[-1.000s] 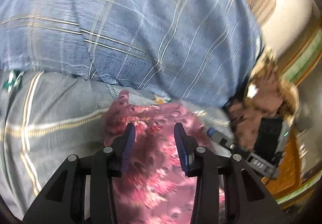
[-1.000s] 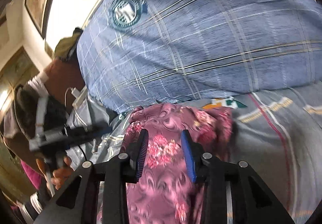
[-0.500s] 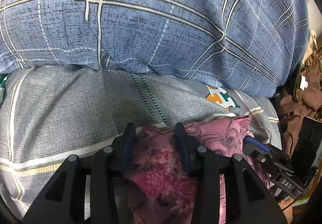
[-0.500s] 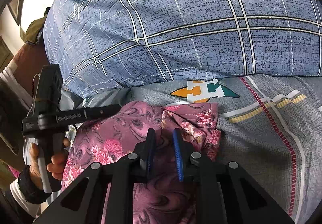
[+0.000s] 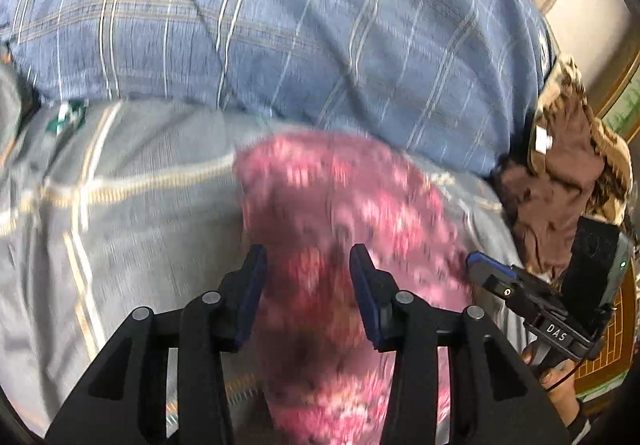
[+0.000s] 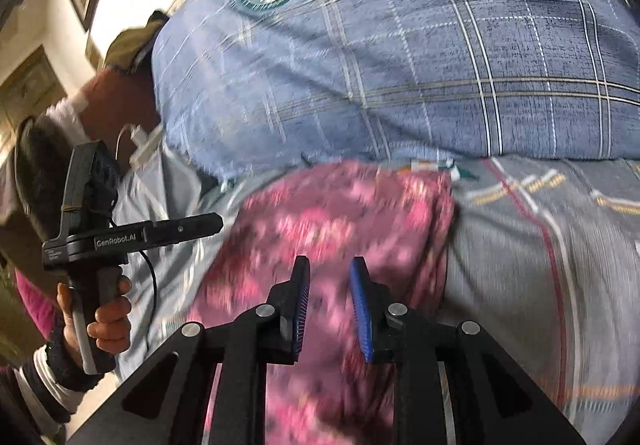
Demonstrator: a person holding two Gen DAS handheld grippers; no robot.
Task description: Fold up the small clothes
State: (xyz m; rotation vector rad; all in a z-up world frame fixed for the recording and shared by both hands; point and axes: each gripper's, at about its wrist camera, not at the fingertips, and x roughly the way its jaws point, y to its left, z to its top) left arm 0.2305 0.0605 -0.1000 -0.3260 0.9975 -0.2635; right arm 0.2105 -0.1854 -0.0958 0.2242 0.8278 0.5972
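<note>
A pink floral garment [image 5: 340,205] lies spread on the grey bedsheet [image 5: 140,225], its far edge close to the blue plaid pillow [image 5: 280,25]. My left gripper [image 5: 307,281] hovers over its near part. Its jaws are opening, and cloth shows in the wide gap without either pad pressing it. In the right wrist view the same garment [image 6: 340,213] runs under my right gripper [image 6: 330,285], whose jaws are also opening, narrowly apart, with nothing pinched. Each view shows the other gripper at its side: the right gripper [image 5: 492,277] and the left gripper [image 6: 192,225], held by a hand [image 6: 108,321]. Both views are motion-blurred.
The big plaid pillow [image 6: 400,45] with a round badge fills the far side. A heap of brown clothes [image 5: 560,185] sits by the bed's edge. A white charger and cable [image 6: 140,137] lie beside the pillow. Patterned grey sheet [image 6: 540,265] extends to the right.
Both grippers have pulled back from the pillow and lifted off the garment's far edge. Their jaws stand wider than half a second ago, and the cloth now lies flat.
</note>
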